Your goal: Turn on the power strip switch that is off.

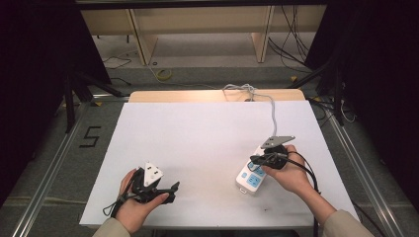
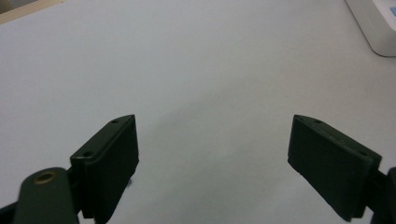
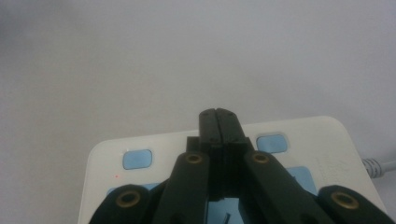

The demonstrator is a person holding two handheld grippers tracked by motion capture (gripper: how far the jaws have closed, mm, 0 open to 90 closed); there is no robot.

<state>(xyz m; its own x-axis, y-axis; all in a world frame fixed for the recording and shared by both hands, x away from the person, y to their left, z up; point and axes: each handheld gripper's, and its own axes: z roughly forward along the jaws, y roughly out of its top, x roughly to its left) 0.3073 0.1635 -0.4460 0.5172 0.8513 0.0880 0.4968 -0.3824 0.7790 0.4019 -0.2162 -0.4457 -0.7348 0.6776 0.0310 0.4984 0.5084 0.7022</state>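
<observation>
1. Two grippers are in hand, one per hand. The right gripper (image 3: 218,114) has its black jaws pressed flat together with nothing between them, tips poised over the top face of the power strip (image 1: 253,176); whether they touch it cannot be told.
2. The left gripper (image 2: 212,144) has its jaws spread wide, with bare table between them and nothing in its hold. In the high view it (image 1: 170,190) sits near the front left of the table, well apart from the strip.
3. One power strip lies on the right half of the table (image 1: 197,143), angled, with its near end toward the front edge.
4. The strip is white with rounded corners. Two small light-blue buttons (image 3: 137,159) show on its top in the right gripper view, with larger blue panels partly hidden behind the jaws, and one tiny red dot (image 3: 115,176) near the left button.
5. One pale cable (image 1: 272,111) runs from the strip's far end to the table's back edge.
6. One corner of the strip (image 2: 373,25) shows at the top right of the left gripper view.
</observation>
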